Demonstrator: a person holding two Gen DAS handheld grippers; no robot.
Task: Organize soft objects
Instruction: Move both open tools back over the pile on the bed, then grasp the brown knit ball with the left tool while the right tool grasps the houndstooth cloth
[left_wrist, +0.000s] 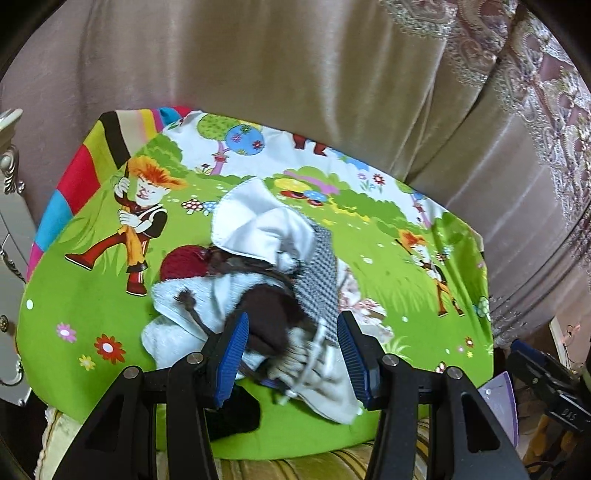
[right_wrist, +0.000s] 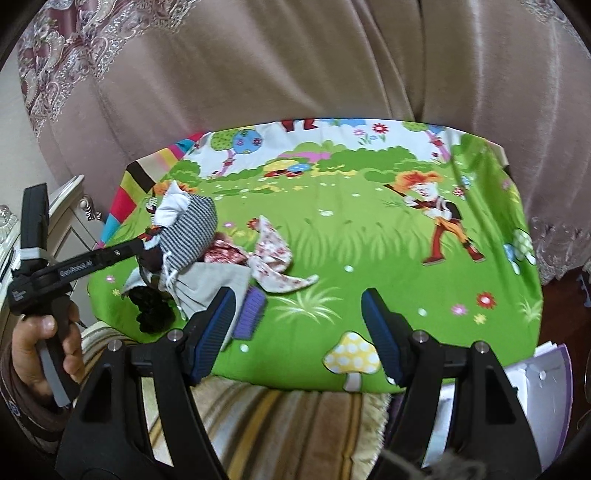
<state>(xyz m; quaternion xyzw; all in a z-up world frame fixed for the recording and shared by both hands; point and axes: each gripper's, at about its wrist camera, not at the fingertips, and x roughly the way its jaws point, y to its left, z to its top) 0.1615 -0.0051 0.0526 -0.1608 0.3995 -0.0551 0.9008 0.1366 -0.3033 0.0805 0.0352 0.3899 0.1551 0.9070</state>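
Observation:
A heap of soft things lies on the left of a bright green cartoon-print cover (left_wrist: 92, 325). It holds a white cloth (left_wrist: 258, 221), a black-and-white checked pouch (left_wrist: 321, 280), a dark brown furry piece (left_wrist: 269, 314) and a red knitted item (left_wrist: 183, 264). My left gripper (left_wrist: 291, 354) is open, its blue pads either side of the brown piece and a grey drawstring bag (right_wrist: 207, 282). In the right wrist view the heap (right_wrist: 192, 225) sits left, with a red floral cloth (right_wrist: 273, 254) and a purple item (right_wrist: 251, 314) beside it. My right gripper (right_wrist: 295, 332) is open and empty over bare green cover (right_wrist: 369, 240).
Beige curtains (left_wrist: 295, 74) hang close behind the cover. A white carved cabinet (left_wrist: 11, 221) stands at the left. A striped cushion (right_wrist: 277, 424) lies at the near edge. White and purple papers (right_wrist: 539, 373) sit at the right.

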